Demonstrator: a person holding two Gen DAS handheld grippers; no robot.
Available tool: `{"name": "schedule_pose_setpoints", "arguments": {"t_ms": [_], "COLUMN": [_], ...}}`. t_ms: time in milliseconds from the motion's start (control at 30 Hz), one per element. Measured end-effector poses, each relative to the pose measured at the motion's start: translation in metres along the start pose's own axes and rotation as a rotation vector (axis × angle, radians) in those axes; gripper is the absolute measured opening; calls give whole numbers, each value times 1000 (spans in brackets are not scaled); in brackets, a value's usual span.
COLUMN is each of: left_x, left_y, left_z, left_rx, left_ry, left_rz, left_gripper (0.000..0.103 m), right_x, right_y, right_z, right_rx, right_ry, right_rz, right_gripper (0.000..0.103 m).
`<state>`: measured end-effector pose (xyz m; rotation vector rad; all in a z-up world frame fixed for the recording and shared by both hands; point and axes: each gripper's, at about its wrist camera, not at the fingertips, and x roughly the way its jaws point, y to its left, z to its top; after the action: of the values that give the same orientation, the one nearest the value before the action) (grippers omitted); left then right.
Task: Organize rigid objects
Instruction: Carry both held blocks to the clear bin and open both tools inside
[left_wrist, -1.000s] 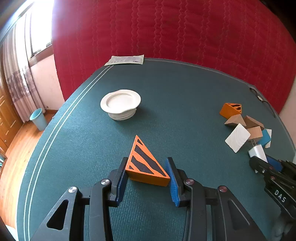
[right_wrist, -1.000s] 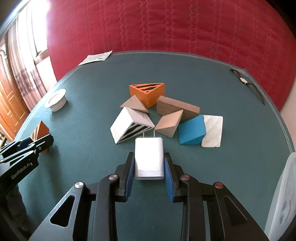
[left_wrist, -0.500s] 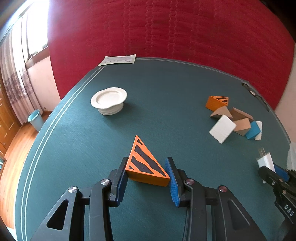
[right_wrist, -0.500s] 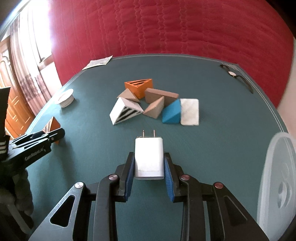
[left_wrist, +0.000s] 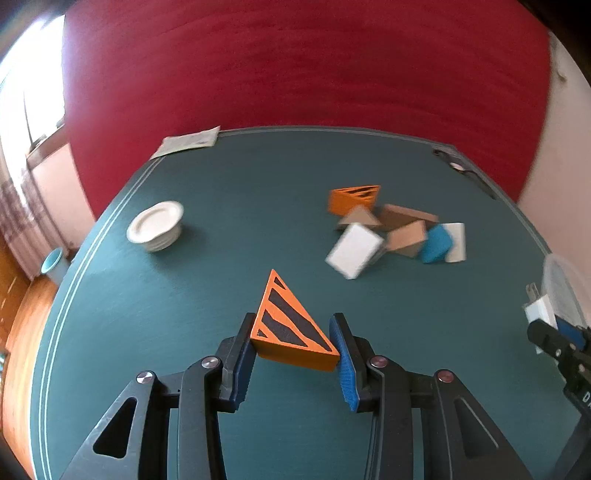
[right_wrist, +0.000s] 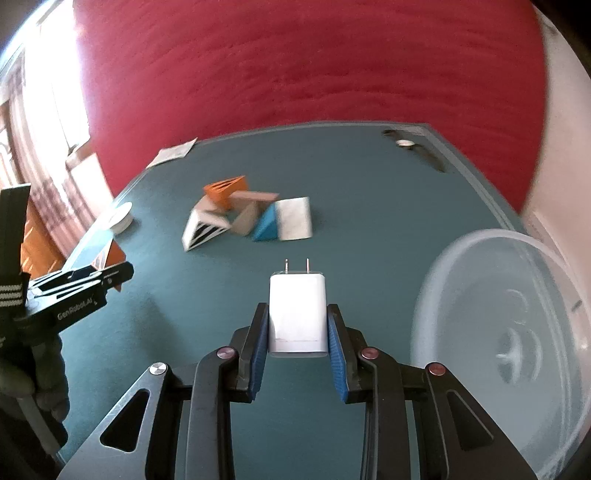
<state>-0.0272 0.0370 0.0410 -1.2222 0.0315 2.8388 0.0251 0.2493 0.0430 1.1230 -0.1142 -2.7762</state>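
Left tongs (left_wrist: 295, 354) pinching an orange wedge block (left_wrist: 291, 332) with black stripes, lifted above the green desk (left_wrist: 229, 229), blue pads against its two sides. Right tongs (right_wrist: 297, 332) clamped on a white charger plug (right_wrist: 297, 314), prongs pointing away toward the far edge, also held above the desk. Toward the far right part of the desk, a loose heap of blocks (left_wrist: 395, 229): an orange striped wedge, tan wedges, a brown slab, a white striped wedge, a blue wedge and a white slab, most touching one another. Near the left edge, a stack of white plates (left_wrist: 155, 225). At the far left corner, a sheet of paper (left_wrist: 190, 142). By the right edge, close beside the plug, a clear plastic bowl (right_wrist: 498, 332). At the far right corner, a wristwatch (right_wrist: 410, 146), blurred.
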Motion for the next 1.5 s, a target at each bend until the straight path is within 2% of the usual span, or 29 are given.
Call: {"name": "schedule_pose_setpoints", "arguments": {"t_ms": [333,667,1000,1400,1467,1500], "left_x": [-3,-8,-13,-26,-25,-27], "left_y": [-66,-143,-206,-240,-240,-238], "left_z": [9,6,6,-4,-2,-3], "left_rx": [128,280,382,456,451,443], "left_ry": [2,8,16,-2,-4,-5], "left_rz": [-105,-231,-376,-494,-508,-515], "left_gripper": [41,41,41,42,53,66], "right_x": [-38,-63,-70,-72,-70,-69], "right_y": [-64,-112,-143,-156,-157,-158], "right_z": [-3,-30,-40,-43,-43,-43], "right_rx": [110,211,277,305,315,319], "right_ry": [-65,-83,-77,-89,-93,-95], "right_rz": [-116,-264,-323,-352,-354,-353], "right_gripper": [31,31,31,31,31,31]}}
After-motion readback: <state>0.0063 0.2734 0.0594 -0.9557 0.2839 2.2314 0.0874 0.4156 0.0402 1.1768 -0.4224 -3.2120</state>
